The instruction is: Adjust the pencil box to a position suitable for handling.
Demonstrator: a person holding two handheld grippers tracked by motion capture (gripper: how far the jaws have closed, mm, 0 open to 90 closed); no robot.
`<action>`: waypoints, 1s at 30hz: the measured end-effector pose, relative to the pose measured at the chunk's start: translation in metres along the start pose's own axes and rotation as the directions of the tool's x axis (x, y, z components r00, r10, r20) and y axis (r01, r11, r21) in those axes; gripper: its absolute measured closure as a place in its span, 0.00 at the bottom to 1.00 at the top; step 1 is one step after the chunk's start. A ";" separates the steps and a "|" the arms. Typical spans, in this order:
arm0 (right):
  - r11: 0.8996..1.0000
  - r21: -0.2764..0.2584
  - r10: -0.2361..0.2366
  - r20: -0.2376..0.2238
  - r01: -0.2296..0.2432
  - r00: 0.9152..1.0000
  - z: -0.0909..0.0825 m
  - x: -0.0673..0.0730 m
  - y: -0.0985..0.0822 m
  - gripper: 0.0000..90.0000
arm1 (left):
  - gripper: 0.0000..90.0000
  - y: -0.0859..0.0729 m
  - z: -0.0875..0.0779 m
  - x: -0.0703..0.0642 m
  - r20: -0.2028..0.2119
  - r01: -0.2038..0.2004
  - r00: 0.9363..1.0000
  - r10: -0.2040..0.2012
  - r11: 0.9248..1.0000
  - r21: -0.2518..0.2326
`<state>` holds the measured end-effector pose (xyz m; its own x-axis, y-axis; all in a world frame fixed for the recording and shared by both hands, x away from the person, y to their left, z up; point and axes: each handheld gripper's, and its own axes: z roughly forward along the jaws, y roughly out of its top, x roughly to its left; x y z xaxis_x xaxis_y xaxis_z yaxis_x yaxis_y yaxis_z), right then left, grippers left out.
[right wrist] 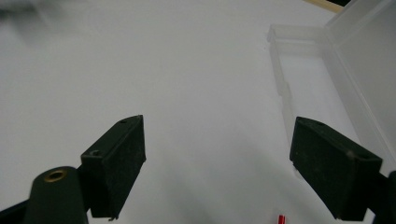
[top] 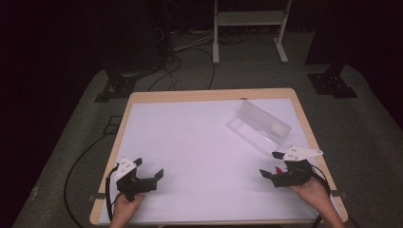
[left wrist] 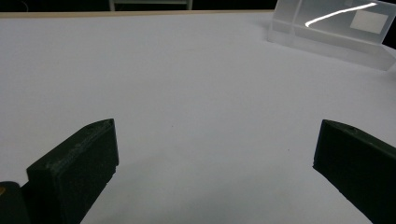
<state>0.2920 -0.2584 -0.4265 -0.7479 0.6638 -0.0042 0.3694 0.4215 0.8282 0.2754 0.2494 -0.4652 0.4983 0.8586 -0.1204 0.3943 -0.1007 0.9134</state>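
Evidently we are at the start: both tools rest low on the white counter [top: 190, 142], left tool [top: 151, 172] at 7 o'clock and right tool [top: 269, 164] at 5, each with jaws spread wide and empty. A clear plastic case [top: 259, 126] lies open at 2 o'clock. Next, we would probably reach the right tool toward it.

Clear plastic case [top: 259, 126], lid open, on white table [top: 190, 142]; small red object [right wrist: 281, 219] near its end.

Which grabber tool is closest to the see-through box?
The right tool, beside the clear box. The left tool is across the table.
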 end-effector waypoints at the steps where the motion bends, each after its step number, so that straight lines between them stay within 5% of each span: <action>1: 1.000 0.003 -0.001 0.000 0.001 1.000 0.001 -0.001 0.002 0.19 | 0.00 0.000 0.000 0.000 0.001 0.003 1.000 -0.003 1.000 0.001; 17: 1.000 0.030 0.001 -0.033 0.000 0.999 0.018 -0.013 0.027 0.21 | 0.00 0.000 0.000 0.000 0.000 0.000 1.000 0.000 1.000 -0.004; 30: 0.999 0.028 -0.025 -0.015 0.026 1.000 0.027 -0.022 0.045 0.22 | 0.00 0.000 0.000 -0.001 -0.009 0.000 1.000 -0.001 1.000 -0.007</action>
<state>0.3399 -0.2368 -0.4042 -0.7650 0.6438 -0.0168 0.3656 0.4555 0.8117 0.2748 0.2492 -0.4652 0.4908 0.8633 -0.1173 0.3888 -0.0966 0.9162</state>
